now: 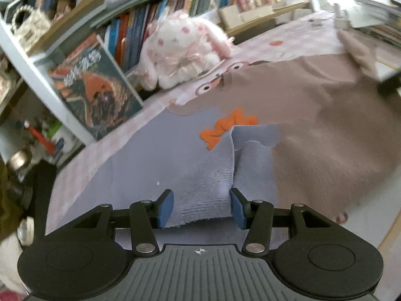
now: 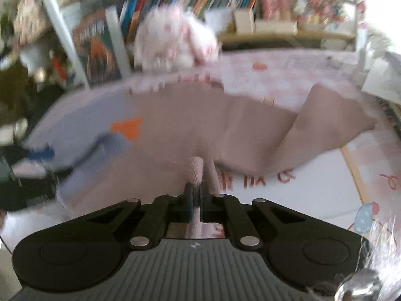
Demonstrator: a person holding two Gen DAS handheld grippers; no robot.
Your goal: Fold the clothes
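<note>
We are mid-fold: our right gripper (image 2: 196,193) is clenched on the hem of the sweater (image 1: 313,115) spread on the bed (image 1: 295,32), while our left gripper (image 1: 201,207) stands open around the blue cuff (image 1: 203,200), which it probably must pinch next.

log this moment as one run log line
left gripper: open over sweater cuff | right gripper: shut on sweater hem

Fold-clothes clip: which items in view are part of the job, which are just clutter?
Job:
- brown-and-lavender sweater
- left gripper, open, lavender hem between fingers
- right gripper, shut on brown hem

Clutter:
- plush bunny
- bookshelf books
- pink blanket underneath
</note>
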